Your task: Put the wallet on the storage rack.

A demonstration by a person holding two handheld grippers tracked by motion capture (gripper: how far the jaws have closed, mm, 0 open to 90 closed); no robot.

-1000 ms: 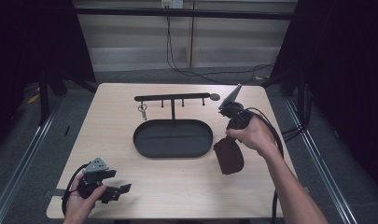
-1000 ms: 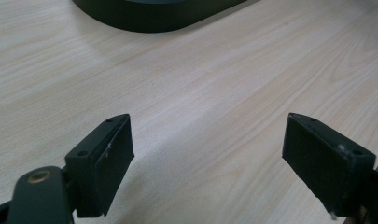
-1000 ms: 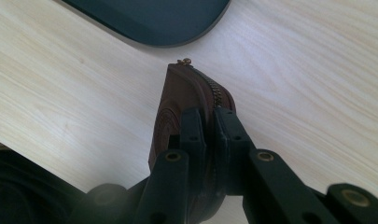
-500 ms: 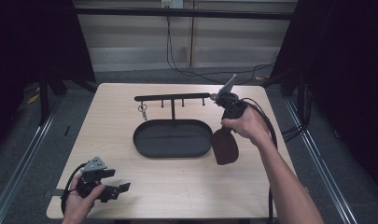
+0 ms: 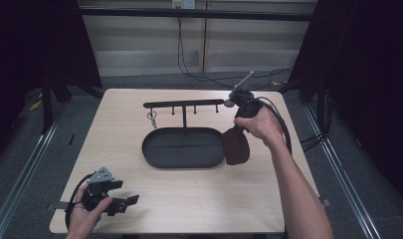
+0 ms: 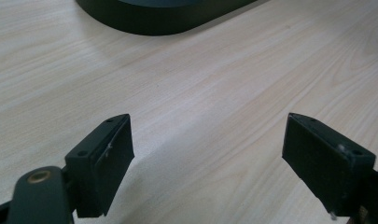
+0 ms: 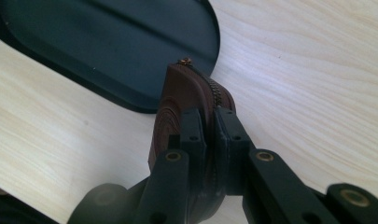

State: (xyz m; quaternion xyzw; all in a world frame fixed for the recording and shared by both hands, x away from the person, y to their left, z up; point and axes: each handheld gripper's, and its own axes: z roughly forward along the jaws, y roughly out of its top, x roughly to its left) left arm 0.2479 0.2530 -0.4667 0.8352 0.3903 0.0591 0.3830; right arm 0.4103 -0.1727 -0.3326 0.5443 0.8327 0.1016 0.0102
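Carried leftward from a second ago, the brown zipped pouch (image 5: 236, 146) now hangs at the black tray's (image 5: 154, 157) right end, clamped by the right gripper (image 7: 209, 122); the left gripper (image 5: 120, 203) rests open-jawed near the table's (image 5: 214, 199) front corner.

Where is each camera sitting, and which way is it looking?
High view: sits above the person's side, looking forward and down on the pale wooden table; both forearms show, the left tongs near the front corner.
Left gripper view: rides the left tongs, looking along the tabletop; its two black jaws stand wide apart.
Right gripper view: rides the right tongs, looking down; its jaws are clamped on a brown zippered leather pouch.
Shared: all three show the black oval metal tray.
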